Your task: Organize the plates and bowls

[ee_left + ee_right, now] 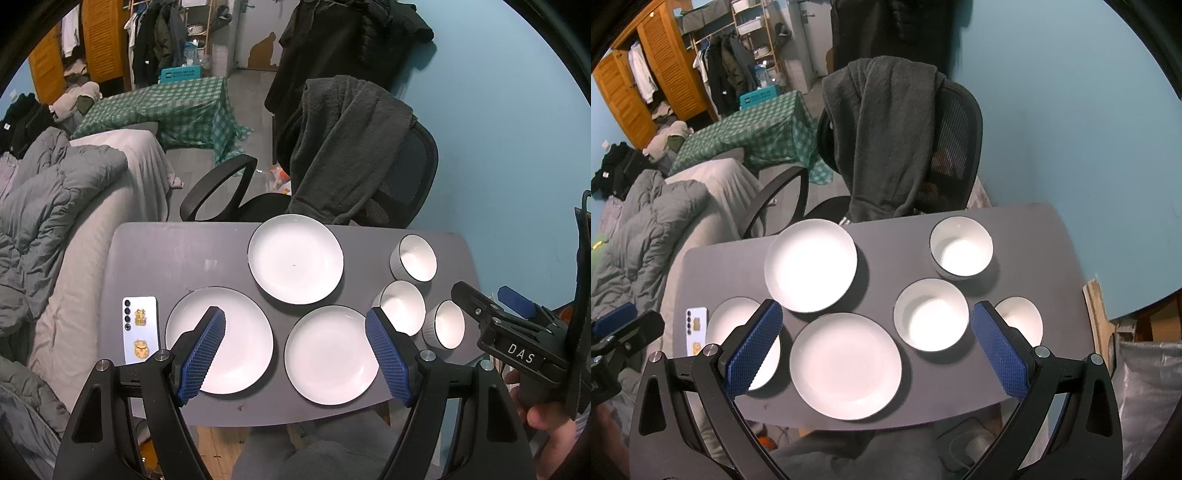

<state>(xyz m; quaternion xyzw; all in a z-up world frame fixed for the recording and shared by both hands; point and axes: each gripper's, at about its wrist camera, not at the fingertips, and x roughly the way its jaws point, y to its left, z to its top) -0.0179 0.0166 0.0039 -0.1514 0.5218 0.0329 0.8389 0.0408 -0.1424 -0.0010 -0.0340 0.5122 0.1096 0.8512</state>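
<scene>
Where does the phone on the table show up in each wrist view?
Left wrist: phone lies at the table's left edge, left of the near-left plate.
Right wrist: phone is small at lower left, partly cut off by the left finger, beside the same plate.
Shared landmark: that near-left plate.

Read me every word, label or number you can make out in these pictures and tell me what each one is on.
"DAS": white letters on the black body of the right hand-held gripper; the word may run on past what shows.
Teal box on the floor at the back of the room: a dark label with white print, too small to read.
Phone on the table: two gold stickers, pictures only, no legible text.
Plates and bowls: no markings.
</scene>
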